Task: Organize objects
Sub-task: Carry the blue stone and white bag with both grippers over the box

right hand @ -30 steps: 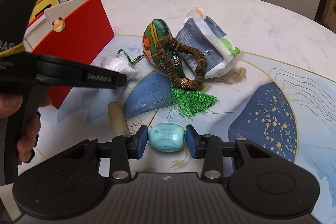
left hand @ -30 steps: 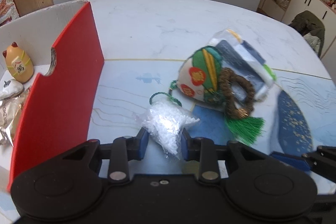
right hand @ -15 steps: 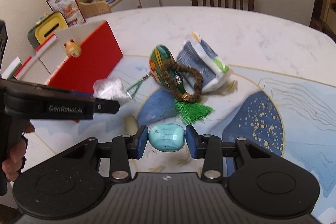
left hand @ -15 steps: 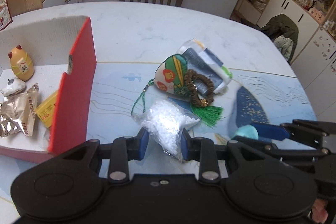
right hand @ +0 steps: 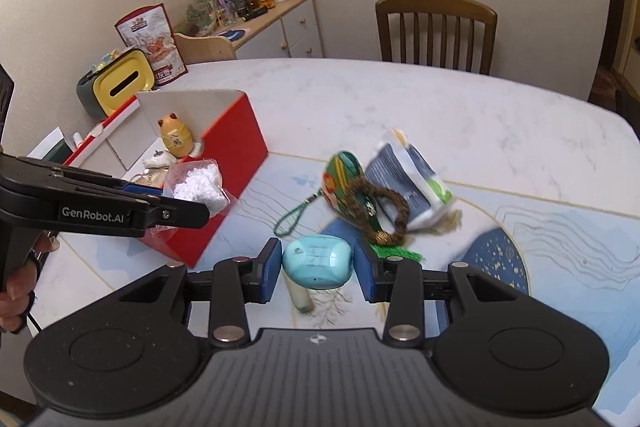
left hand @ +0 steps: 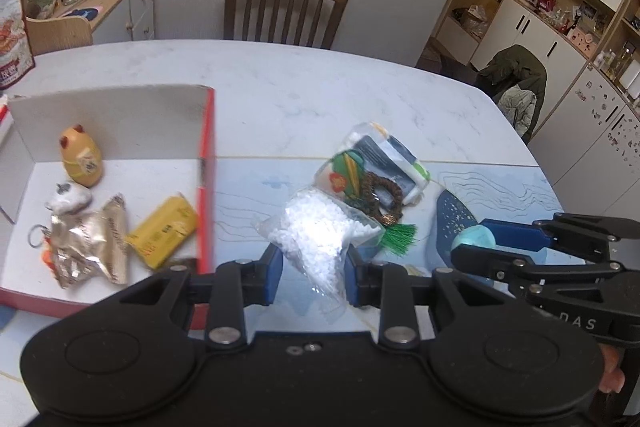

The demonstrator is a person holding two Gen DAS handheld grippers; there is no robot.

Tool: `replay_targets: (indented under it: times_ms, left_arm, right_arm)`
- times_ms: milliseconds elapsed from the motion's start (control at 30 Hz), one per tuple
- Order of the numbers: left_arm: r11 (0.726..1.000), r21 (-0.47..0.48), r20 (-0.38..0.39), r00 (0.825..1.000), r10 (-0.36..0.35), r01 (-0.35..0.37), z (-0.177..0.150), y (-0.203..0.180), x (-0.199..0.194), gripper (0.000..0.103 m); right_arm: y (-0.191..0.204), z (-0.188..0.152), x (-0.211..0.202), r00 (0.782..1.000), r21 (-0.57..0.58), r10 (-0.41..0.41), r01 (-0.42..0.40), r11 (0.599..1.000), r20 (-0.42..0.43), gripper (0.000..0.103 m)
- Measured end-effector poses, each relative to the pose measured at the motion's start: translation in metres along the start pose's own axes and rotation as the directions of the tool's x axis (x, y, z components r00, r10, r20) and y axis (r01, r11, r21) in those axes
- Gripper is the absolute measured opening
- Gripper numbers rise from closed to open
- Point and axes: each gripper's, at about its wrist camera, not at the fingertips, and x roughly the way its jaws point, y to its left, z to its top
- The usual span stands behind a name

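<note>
While both loads are carried clear of the counter, the transfer step is judged in hand. Left tongs: pinched on a clear bag of white pellets, held near the red box at the left. Right tongs: clamped on a turquoise egg-shaped item. Cat figurine, foil packet and yellow packet are lodged in the box. Pouch, bead bracelet and sachet remain outside, right of it. Next required: carriage over the box wall, then release.

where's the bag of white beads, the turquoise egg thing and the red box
bag of white beads [left hand: 320, 231], left wrist view, its bulging middle
turquoise egg [right hand: 318, 261], right wrist view, its front face
red box [right hand: 236, 151], right wrist view, its red side wall
</note>
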Motion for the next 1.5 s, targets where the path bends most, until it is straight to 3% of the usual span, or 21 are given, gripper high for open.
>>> replay_targets:
  times_ms: [700, 1033, 1500]
  left_arm:
    - [0.998, -0.036, 0.012, 0.999, 0.042, -0.041, 0.021, 0.126, -0.045, 0.030]
    - [0.995, -0.046, -0.035, 0.996, 0.082, -0.084, 0.016, 0.176, -0.035, 0.030]
    - [0.988, -0.019, -0.128, 0.981, 0.149, -0.152, 0.016, 0.220, 0.002, 0.030]
  right_arm:
    - [0.110, 0.052, 0.025, 0.999, -0.083, 0.020, -0.018, 0.996, 0.029, 0.038]
    - [0.159, 0.070, 0.068, 1.000, -0.127, 0.021, -0.021, 0.992, 0.000, 0.038]
    - [0.193, 0.099, 0.145, 0.998, -0.123, -0.017, 0.011, 0.992, -0.053, 0.038]
